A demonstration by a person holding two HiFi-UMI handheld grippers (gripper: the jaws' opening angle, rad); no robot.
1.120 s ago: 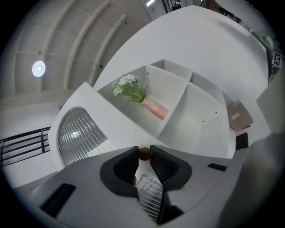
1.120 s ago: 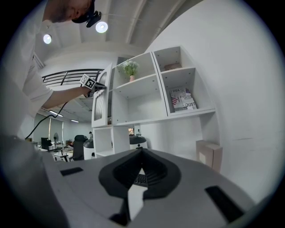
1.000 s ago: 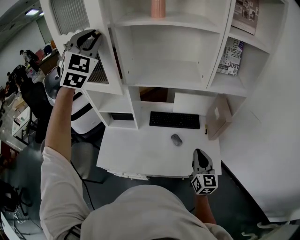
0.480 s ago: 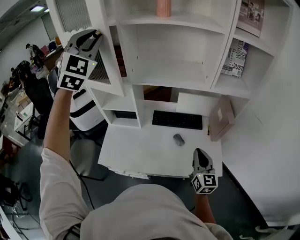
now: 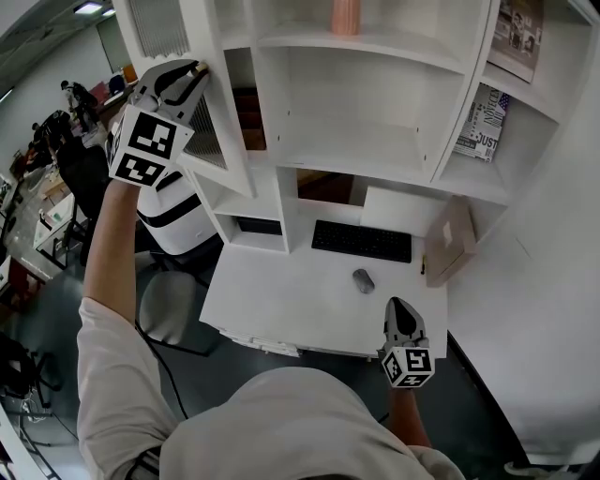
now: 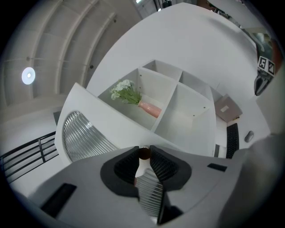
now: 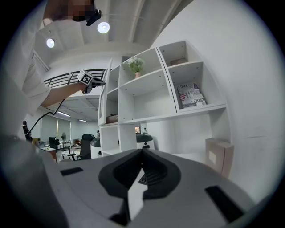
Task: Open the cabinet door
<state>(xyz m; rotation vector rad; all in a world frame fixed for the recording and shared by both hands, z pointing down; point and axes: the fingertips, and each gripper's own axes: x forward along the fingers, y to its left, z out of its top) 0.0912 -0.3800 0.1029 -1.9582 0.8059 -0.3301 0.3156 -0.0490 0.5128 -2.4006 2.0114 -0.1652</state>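
Note:
The white cabinet door point(image 5: 214, 94) with a ribbed glass panel stands partly swung out from the upper left of the shelf unit point(image 5: 375, 103). My left gripper point(image 5: 192, 67) is raised to its free edge and shut on the small dark knob point(image 6: 144, 153), which sits between the pads in the left gripper view. There the door point(image 6: 98, 127) runs off to the left, and the open compartments lie behind it. My right gripper point(image 5: 399, 307) hangs low at the desk's front edge, shut and holding nothing, pointing level at the shelves.
On the white desk point(image 5: 281, 300) lie a black keyboard point(image 5: 361, 241) and a mouse point(image 5: 363, 279), with a cardboard box point(image 5: 448, 239) at the right. A pink vase point(image 5: 344, 14) stands on an upper shelf. A white appliance point(image 5: 173, 211) and office chairs are at the left.
The left gripper has drawn the knob a little outward and to the left, and the door has swung slightly wider. The right gripper has stayed where it was.

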